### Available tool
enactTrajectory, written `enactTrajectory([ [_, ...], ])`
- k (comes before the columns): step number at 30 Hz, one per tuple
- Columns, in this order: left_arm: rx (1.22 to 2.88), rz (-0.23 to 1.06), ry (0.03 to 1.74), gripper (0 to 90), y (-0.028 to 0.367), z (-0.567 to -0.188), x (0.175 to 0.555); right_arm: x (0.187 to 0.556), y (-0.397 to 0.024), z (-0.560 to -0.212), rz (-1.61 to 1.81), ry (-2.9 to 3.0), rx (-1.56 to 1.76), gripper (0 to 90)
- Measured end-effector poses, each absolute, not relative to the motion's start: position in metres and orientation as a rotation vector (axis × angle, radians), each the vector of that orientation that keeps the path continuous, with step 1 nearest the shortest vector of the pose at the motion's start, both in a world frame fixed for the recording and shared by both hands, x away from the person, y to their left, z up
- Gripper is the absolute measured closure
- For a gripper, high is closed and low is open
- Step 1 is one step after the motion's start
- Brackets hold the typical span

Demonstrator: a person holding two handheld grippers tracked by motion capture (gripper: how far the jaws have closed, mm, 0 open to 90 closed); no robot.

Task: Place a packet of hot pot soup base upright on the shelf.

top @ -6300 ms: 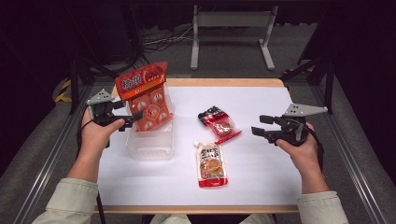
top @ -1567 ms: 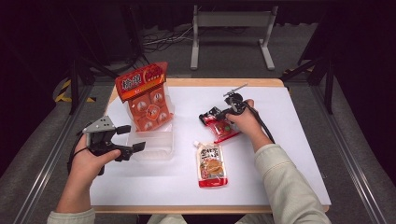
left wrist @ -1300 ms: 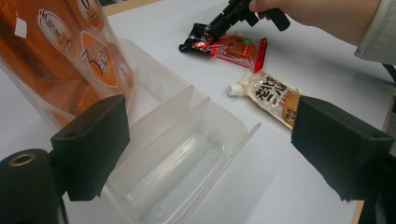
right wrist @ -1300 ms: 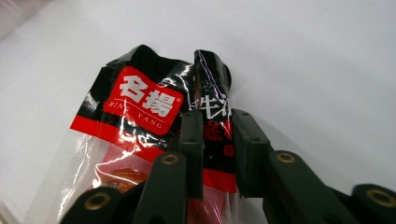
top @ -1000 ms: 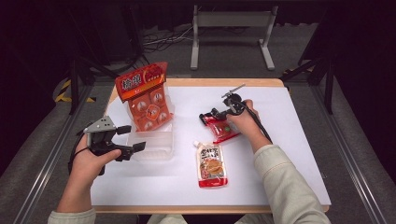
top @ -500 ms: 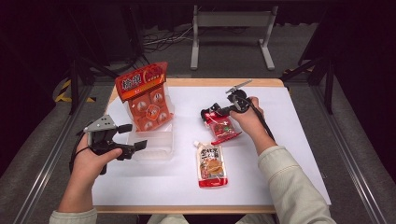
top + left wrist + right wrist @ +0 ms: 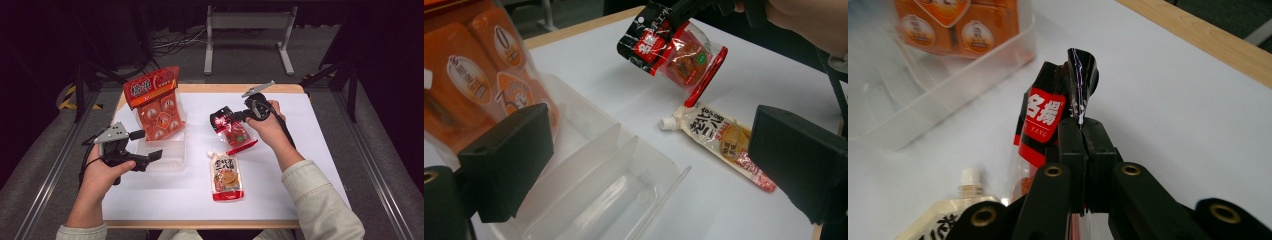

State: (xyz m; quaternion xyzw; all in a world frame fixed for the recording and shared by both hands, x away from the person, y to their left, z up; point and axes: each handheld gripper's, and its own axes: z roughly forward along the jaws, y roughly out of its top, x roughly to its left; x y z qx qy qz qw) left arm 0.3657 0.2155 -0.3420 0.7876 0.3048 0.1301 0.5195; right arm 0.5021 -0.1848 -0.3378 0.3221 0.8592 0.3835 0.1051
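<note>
Lifted off the white table (image 7: 320,165) since a second ago, the red-and-black clear snack pouch (image 7: 231,128) hangs clamped in the right gripper (image 7: 239,116); the left gripper (image 7: 145,145), jaws just widened, stands apart and empty beside the clear plastic divided bin (image 7: 165,155).

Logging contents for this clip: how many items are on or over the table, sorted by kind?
Snack packs: 2, the orange pack and the red-black pouch
Spouted sauce pouch: 1
Clear divided tray: 1
Total: 4

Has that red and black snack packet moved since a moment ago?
Yes. The red and black packet, pinched at its top edge by the right gripper, has lifted off the table, its lower end now hanging above the spouted pouch, which stayed put.
</note>
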Motion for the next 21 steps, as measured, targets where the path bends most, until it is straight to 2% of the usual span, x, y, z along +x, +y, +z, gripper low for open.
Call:
enactTrajectory([
  [7, 1.895, 0.327, 0.725, 4.3, 0.209, -0.343, 0.366, 0.482, -0.176, -0.32, 1.202, 2.517, 0.836, 89.5],
  [21, 1.863, 0.319, 0.695, 8.9, 0.2, -0.342, 0.364, 0.449, -0.162, -0.295, 1.401, 2.478, 0.666, 89.5],
])
